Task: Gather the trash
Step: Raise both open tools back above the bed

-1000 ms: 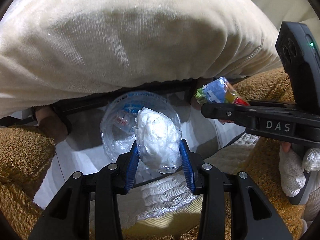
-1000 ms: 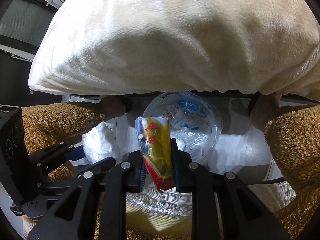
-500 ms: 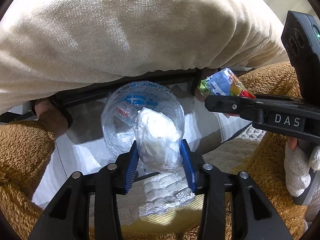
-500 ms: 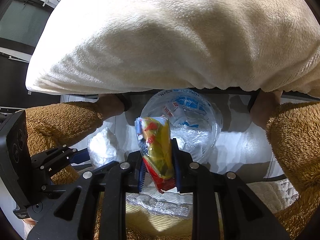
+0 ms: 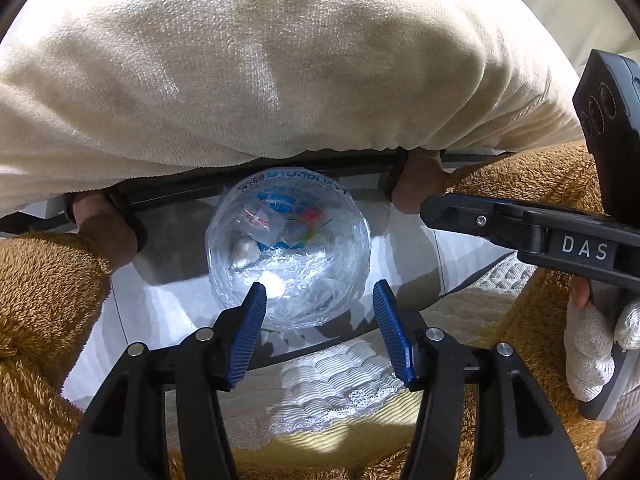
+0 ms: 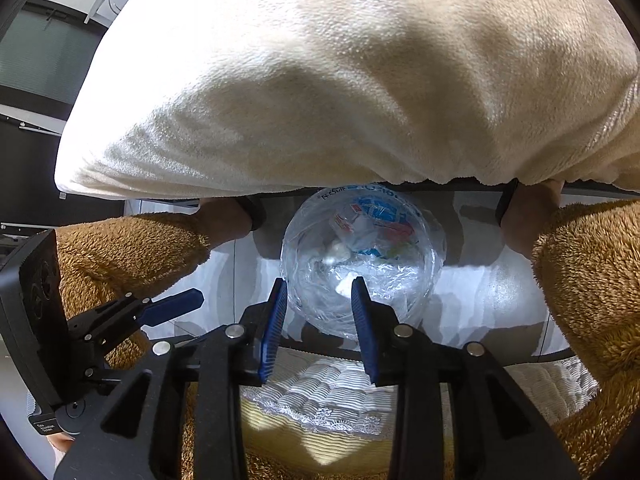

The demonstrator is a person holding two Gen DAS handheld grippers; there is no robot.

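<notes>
The left gripper (image 5: 318,312) is opening, with nothing between its jaws. The right gripper (image 6: 319,309) is opening too, also empty. Below both sits the clear bag (image 5: 288,254) with trash (image 5: 244,254) inside. It looks light, soft and crinkly; pinch its rim. Only the left view shows a gloved hand (image 5: 592,350).

Both black two-finger grippers with ribbed blue pads point steeply downward side by side, the left gripper (image 5: 318,300) and the right gripper (image 6: 320,296) each with jaws opening and nothing between them, a white-gloved hand (image 5: 592,344) gripping the right one's handle.
</notes>
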